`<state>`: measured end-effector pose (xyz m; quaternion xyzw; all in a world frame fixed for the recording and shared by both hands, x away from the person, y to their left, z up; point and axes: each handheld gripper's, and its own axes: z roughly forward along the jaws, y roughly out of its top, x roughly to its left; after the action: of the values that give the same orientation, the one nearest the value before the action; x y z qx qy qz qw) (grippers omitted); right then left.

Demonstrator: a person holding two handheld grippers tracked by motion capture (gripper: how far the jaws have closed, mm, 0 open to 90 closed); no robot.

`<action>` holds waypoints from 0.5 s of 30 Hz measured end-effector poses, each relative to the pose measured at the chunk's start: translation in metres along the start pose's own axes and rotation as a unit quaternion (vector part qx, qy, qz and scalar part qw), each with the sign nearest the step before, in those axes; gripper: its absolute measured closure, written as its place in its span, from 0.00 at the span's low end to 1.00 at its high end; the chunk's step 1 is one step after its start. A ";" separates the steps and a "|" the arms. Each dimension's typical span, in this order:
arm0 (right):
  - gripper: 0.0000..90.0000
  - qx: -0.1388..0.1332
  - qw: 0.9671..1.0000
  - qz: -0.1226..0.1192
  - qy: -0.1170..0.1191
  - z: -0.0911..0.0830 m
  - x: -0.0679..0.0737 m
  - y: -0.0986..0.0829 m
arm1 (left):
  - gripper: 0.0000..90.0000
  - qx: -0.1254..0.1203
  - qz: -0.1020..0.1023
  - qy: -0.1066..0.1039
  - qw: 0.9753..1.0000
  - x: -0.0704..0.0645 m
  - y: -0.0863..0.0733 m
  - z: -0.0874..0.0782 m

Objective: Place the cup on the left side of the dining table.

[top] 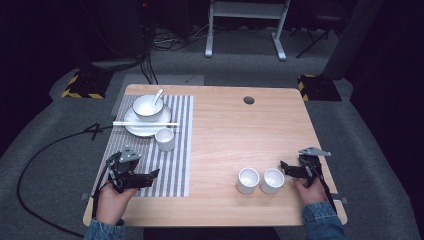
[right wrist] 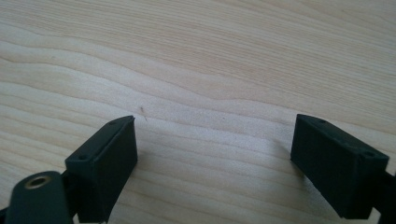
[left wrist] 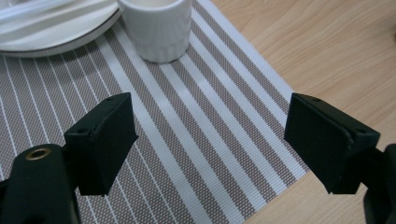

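From the high view, the left gripper [top: 131, 172] is hovering over the near part of the striped mat [top: 172, 165], its jaws spread and holding nothing. The right gripper [top: 295, 170] is sitting just right of two white cups [top: 260, 180] standing side by side on the bench [top: 240, 130], jaws spread too. A third cup [top: 165, 139] is standing on the mat beside a plate [top: 145, 127] carrying a bowl [top: 147, 106], a spoon [top: 158, 95] and chopsticks [top: 145, 123].

In the left gripper view, the mat's weave is showing up close, with that cup [left wrist: 159, 28] ahead and touching the plate's rim [left wrist: 70, 39].

In the right gripper view, bare wood grain is lying between the spread jaws.
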<state>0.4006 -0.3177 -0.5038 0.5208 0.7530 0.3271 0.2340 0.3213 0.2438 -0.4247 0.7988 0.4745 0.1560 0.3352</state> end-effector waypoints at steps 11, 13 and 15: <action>0.16 0.000 1.000 0.000 0.000 0.000 0.000 0.000 | 0.19 0.015 -0.018 0.027 0.999 -0.001 -0.015 0.005; 0.16 0.000 1.000 0.000 0.000 0.000 0.000 0.000 | 0.19 0.015 -0.020 0.033 0.999 0.002 -0.020 0.008; 0.16 0.000 1.000 0.000 0.000 0.000 0.000 0.000 | 0.19 0.012 -0.023 0.040 0.999 0.004 -0.025 0.011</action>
<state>0.4005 -0.3177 -0.5038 0.5205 0.7532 0.3272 0.2339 0.3130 0.2513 -0.4502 0.7846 0.5076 0.1745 0.3102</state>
